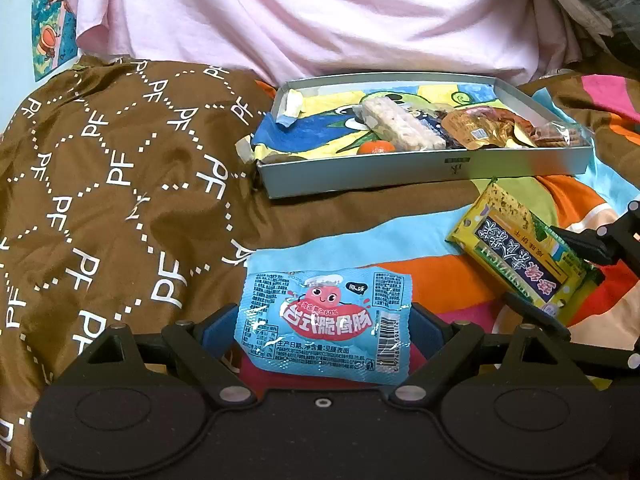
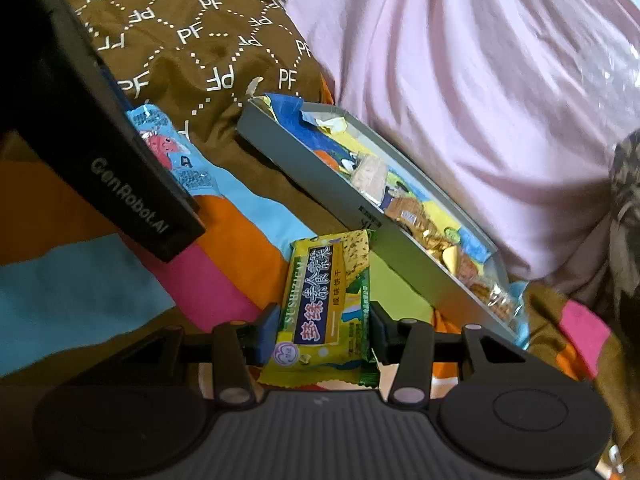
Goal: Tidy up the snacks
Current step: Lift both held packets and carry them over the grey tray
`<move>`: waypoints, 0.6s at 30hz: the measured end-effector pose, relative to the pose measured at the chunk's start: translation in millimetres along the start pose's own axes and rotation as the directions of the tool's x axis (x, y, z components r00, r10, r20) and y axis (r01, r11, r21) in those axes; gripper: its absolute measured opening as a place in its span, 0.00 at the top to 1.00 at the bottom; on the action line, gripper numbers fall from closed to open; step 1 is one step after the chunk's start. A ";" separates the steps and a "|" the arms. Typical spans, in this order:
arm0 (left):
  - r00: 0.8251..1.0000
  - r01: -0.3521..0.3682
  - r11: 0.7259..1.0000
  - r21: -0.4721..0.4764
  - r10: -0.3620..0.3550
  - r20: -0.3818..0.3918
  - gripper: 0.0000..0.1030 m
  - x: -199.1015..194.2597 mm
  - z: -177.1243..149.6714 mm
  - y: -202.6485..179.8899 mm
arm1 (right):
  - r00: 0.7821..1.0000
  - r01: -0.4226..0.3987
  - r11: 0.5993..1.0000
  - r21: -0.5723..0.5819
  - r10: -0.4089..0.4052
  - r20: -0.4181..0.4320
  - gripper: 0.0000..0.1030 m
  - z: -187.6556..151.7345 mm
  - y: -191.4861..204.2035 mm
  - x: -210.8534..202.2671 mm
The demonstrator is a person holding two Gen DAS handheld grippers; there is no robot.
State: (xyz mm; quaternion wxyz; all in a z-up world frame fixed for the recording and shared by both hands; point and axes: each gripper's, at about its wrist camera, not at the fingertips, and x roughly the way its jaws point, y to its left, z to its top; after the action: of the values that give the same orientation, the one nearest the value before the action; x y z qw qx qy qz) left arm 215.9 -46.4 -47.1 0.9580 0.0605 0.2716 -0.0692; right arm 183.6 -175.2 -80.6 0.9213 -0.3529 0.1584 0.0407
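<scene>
Blue packet [image 1: 325,322] lies flat on the striped sheet [image 1: 432,224], between the blue fingers [image 1: 218,330] of the left gripper [image 1: 325,330]. Jaws wide, one finger at each side edge of the packet; whether the pads press on it is hard to tell from this angle.

Yellow packet [image 2: 326,308] sits lengthwise between the fingers [image 2: 266,334] of the right gripper [image 2: 324,336]. Jaws closing; both pads meet the packet's sides, and the right edge looks slightly crumpled. In the left view the same packet [image 1: 524,248] lies right of the blue one, near the tray's front wall, with a dark finger over its far end.

Grey tray [image 1: 424,168] rests beyond both packets, on the sheet. Inside, a cartoon-print liner; a pale bar [image 1: 404,124], a small orange fruit [image 1: 376,147] and gold-wrapped snacks [image 1: 480,128] crowd its right half.

Brown "PF" cloth [image 1: 112,184] left of the tray. Pink fabric [image 1: 320,12] bunched behind it.
</scene>
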 end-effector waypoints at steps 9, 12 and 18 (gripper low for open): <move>1.000 -0.005 1.000 -0.007 0.005 0.008 0.14 -1.3 -0.4 1.8 | 1.000 0.025 1.000 -0.015 -0.025 0.017 0.51 -0.6 1.9 -2.2; 1.000 -0.008 1.000 -0.012 0.008 0.013 0.14 -1.8 0.2 2.6 | 0.999 0.036 0.999 -0.006 -0.036 0.041 0.51 0.4 0.5 -5.7; 0.999 -0.021 0.999 -0.029 0.022 0.043 0.14 -4.6 6.4 2.7 | 0.993 0.055 0.998 0.022 -0.057 0.100 0.51 2.1 -3.2 -12.5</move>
State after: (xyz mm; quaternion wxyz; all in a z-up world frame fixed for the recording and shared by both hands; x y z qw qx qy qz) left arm 215.7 -44.2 -39.0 0.9651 0.0482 0.2512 -0.0562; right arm 173.0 -175.7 -73.1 0.9323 -0.3456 0.1023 0.0312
